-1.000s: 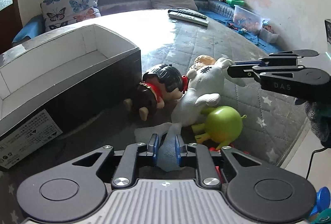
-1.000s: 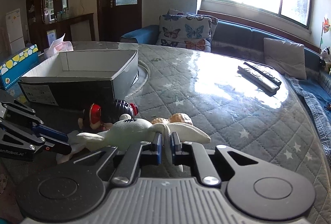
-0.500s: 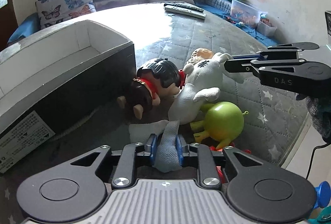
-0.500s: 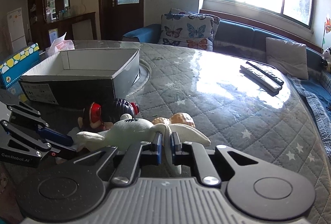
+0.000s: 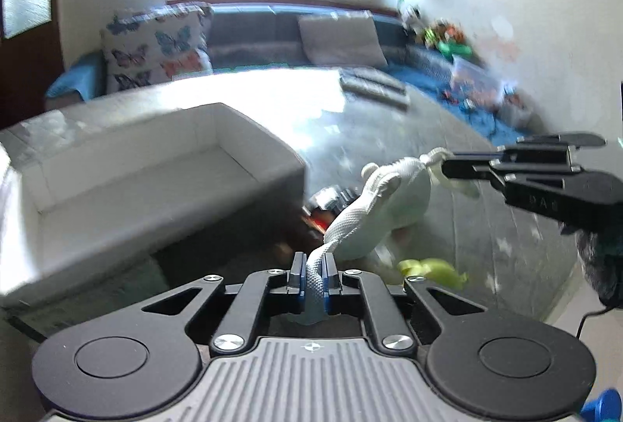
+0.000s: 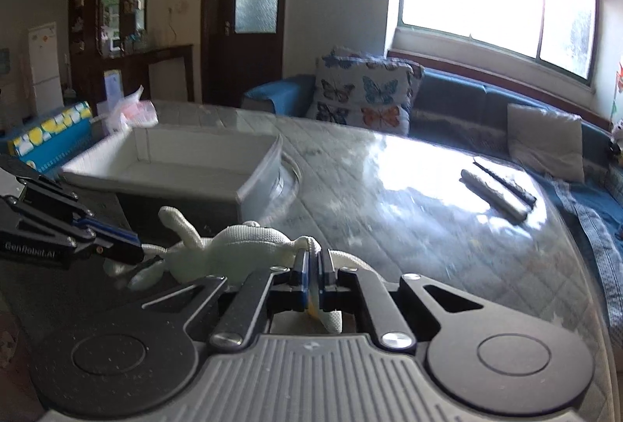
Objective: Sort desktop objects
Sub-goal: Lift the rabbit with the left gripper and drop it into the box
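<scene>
The left gripper (image 5: 312, 276) is clamped on one limb of the white plush (image 5: 393, 204), and the right gripper (image 6: 314, 280) is clamped on another limb. The plush hangs stretched between them, above the table (image 6: 409, 211) and near the box (image 5: 155, 180). A second ago it lay on the table beside the doll (image 5: 331, 204) and the green toy (image 5: 432, 276), and the left jaws were wider.

Both claws (image 5: 312, 276) (image 6: 314, 276) clamped tight

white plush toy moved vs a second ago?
Yes. The white plush toy has come up off the table, now level with the rim of the white box, strung between the left gripper and right gripper.
</scene>
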Action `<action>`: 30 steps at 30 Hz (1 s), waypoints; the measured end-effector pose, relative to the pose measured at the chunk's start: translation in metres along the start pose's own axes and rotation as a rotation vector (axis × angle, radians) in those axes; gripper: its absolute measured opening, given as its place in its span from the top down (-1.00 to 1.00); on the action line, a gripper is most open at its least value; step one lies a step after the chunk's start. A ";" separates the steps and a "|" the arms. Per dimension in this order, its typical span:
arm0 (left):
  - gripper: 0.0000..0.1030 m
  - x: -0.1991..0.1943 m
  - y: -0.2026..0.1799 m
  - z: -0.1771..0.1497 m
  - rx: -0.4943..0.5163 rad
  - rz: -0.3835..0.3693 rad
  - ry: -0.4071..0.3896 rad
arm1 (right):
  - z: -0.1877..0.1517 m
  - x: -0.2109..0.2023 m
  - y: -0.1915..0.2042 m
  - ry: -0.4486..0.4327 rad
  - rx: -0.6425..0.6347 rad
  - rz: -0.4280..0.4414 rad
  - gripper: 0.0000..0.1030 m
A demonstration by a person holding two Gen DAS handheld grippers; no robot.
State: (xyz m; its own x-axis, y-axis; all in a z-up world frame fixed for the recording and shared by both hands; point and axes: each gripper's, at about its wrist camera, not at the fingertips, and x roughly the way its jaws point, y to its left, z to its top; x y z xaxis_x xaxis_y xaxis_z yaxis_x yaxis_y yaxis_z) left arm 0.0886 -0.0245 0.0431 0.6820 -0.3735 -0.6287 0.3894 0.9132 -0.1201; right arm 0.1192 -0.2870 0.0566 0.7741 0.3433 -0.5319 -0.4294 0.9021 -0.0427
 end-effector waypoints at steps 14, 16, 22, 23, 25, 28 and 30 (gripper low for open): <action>0.86 -0.040 0.107 0.046 -0.177 0.190 -0.147 | 0.099 0.077 0.069 -0.064 -0.118 0.123 0.94; 0.86 -0.038 0.126 0.049 -0.205 0.212 -0.142 | 0.109 0.094 0.077 -0.050 -0.127 0.126 0.94; 0.85 -0.024 0.169 0.048 -0.271 0.249 -0.105 | 0.133 0.142 0.089 0.027 -0.088 0.160 0.93; 0.81 -0.021 0.173 0.046 -0.277 0.252 -0.094 | 0.134 0.146 0.091 0.035 -0.087 0.158 0.92; 0.80 -0.013 0.180 0.045 -0.297 0.259 -0.069 | 0.133 0.152 0.092 0.046 -0.086 0.154 0.88; 0.78 -0.004 0.180 0.038 -0.305 0.265 -0.049 | 0.128 0.156 0.092 0.055 -0.084 0.152 0.79; 0.68 -0.002 0.177 0.035 -0.311 0.269 -0.038 | 0.126 0.155 0.092 0.060 -0.088 0.147 0.78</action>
State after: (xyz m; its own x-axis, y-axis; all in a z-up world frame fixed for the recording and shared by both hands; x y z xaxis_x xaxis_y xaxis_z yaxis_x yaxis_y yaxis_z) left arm 0.1776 0.1322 0.0501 0.7586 -0.1150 -0.6413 -0.0077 0.9827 -0.1853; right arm 0.2584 -0.1183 0.0768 0.6719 0.4510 -0.5875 -0.5771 0.8160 -0.0337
